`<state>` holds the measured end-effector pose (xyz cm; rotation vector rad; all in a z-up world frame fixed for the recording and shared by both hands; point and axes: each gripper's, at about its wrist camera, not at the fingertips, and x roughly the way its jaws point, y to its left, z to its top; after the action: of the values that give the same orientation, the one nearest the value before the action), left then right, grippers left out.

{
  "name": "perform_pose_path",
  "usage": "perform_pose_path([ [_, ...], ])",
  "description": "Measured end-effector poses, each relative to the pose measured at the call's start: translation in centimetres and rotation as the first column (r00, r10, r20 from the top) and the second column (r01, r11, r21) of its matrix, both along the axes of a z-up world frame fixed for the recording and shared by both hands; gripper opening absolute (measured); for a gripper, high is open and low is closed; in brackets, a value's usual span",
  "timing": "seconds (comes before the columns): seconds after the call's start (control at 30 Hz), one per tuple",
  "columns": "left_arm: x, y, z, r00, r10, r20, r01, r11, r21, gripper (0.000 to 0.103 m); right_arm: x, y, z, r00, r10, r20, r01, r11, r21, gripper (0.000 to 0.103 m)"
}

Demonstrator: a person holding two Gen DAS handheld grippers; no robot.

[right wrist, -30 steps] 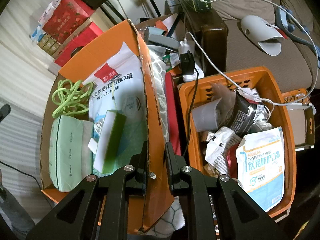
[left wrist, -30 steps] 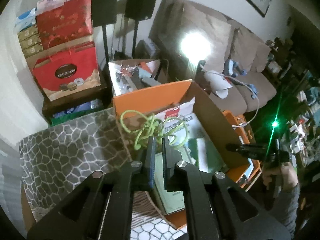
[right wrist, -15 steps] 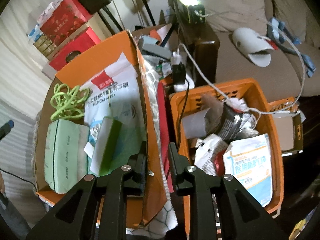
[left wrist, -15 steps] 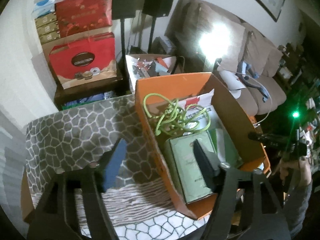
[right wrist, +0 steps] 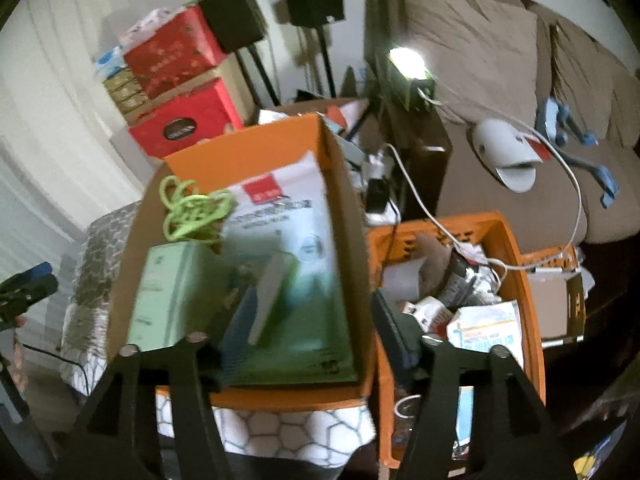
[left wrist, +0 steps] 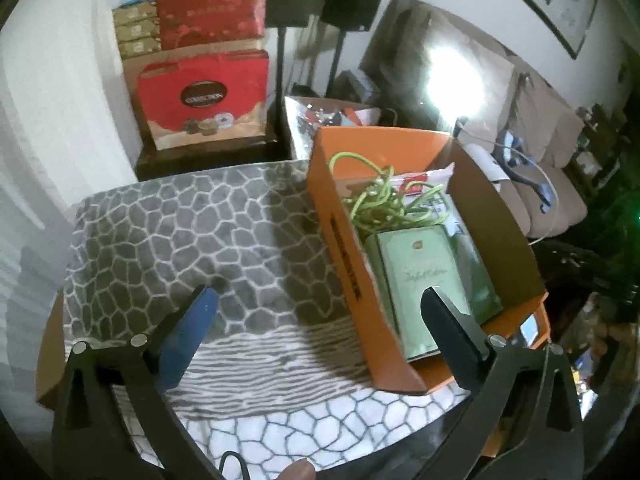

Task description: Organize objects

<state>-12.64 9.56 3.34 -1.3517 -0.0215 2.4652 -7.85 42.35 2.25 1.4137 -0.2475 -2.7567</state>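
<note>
- Progress, as a guess: the orange box [left wrist: 352, 280] already holds a green cord [left wrist: 384, 200], a mask pack [right wrist: 288, 240], a pale green carton [left wrist: 424, 280] and a slim green box [right wrist: 272, 292]; looks mostly packed.
- Left to do, probably: the orange basket [right wrist: 516, 248] just right of the box is a jumble of wrappers, a cable and another mask pack [right wrist: 488, 332]; not sorted.
- Box sits at the right edge of the patterned table [left wrist: 180, 240]; rest of the cloth shows bare.
- Left gripper [left wrist: 320, 312]: jaws spread wide, nothing between them, held above the table's near edge.
- Box's left wall runs up between the left fingers; blue-padded finger [left wrist: 192, 328] over the cloth, other one over the carton. No contact visible.
- Right gripper [right wrist: 312, 340]: jaws also wide apart, empty.
- Right gripper straddles the box's right wall; one finger is over the box interior near the slim box, the other over the basket's near left corner. Can't tell if either touches.
- Right view is blurred, so fine detail inside the box is unsure.
- Cord lies at the box's far end, well apart from both grippers.
</note>
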Motion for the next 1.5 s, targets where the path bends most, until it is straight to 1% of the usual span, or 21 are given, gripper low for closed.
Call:
perform_pose_path([
  [0.07,0.7,-0.4,-0.1,1.000,0.013,-0.026,-0.014,1.000,-0.026,0.103,0.3,-1.3,0.3,1.000,0.018,-0.017,-0.018,1.000,0.024,0.076],
  [0.1,0.9,-0.6,-0.2,0.999,0.018,-0.030,-0.019,0.999,-0.033,0.103,0.6,-1.9,0.3,0.999,0.028,-0.025,-0.027,0.999,0.035,0.078],
  [0.17,1.4,-1.3,-0.4,0.999,0.031,-0.026,-0.032,0.999,-0.019,0.103,1.0,-3.4,0.5,0.998,0.046,-0.036,-0.045,0.998,0.050,0.083],
  [0.2,1.6,-1.5,-0.4,0.999,0.038,-0.024,-0.038,0.999,-0.014,0.103,1.1,-3.8,0.5,0.998,0.053,-0.039,-0.051,0.997,0.054,0.084],
  [0.33,2.8,-2.7,-0.6,0.997,0.076,-0.031,-0.077,0.997,-0.013,0.103,2.0,-6.5,0.4,0.995,0.083,-0.059,-0.076,0.992,0.105,0.091],
  [0.4,3.3,-3.3,-0.7,0.996,0.087,-0.036,-0.087,0.996,-0.009,0.103,2.5,-7.8,0.3,0.993,0.092,-0.073,-0.083,0.989,0.122,0.096],
  [0.43,3.6,-3.6,-0.8,0.995,0.095,-0.037,-0.095,0.995,-0.005,0.103,2.8,-8.6,0.1,0.992,0.099,-0.077,-0.088,0.987,0.134,0.101],
  [0.47,3.9,-3.9,-0.9,0.994,0.098,-0.036,-0.099,0.995,-0.004,0.103,2.9,-9.1,0.0,0.991,0.103,-0.082,-0.091,0.986,0.140,0.102],
  [0.63,5.5,-4.9,-1.4,0.991,0.123,-0.044,-0.124,0.992,-0.014,0.103,3.9,-11.6,-0.7,0.988,0.116,-0.099,-0.098,0.980,0.173,0.102],
  [0.8,7.1,-6.0,-1.8,0.986,0.156,-0.054,-0.156,0.988,0.002,0.103,5.1,-13.8,-1.4,0.985,0.128,-0.112,-0.105,0.976,0.192,0.102],
  [0.9,8.0,-6.4,-2.1,0.982,0.175,-0.065,-0.176,0.984,-0.013,0.103,5.9,-14.7,-1.7,0.984,0.118,-0.131,-0.092,0.977,0.192,0.102],
  [1.07,9.2,-6.7,-2.6,0.980,0.183,-0.073,-0.184,0.983,-0.013,0.103,7.4,-15.9,-1.8,0.979,0.091,-0.184,-0.054,0.979,0.195,0.102],
  [1.2,9.9,-7.0,-2.9,0.978,0.193,-0.078,-0.195,0.981,-0.012,0.103,8.4,-16.6,-2.0,0.975,0.083,-0.205,-0.041,0.979,0.199,0.103],
  [1.37,10.3,-7.6,-3.4,0.974,0.216,-0.074,-0.216,0.976,0.008,0.103,9.0,-16.9,-2.4,0.973,0.069,-0.221,-0.030,0.984,0.177,0.103],
  [1.5,10.4,-7.5,-3.8,0.973,0.218,-0.075,-0.219,0.976,-0.002,0.103,9.3,-17.2,-2.5,0.971,0.062,-0.232,-0.014,0.979,0.202,0.103],
])
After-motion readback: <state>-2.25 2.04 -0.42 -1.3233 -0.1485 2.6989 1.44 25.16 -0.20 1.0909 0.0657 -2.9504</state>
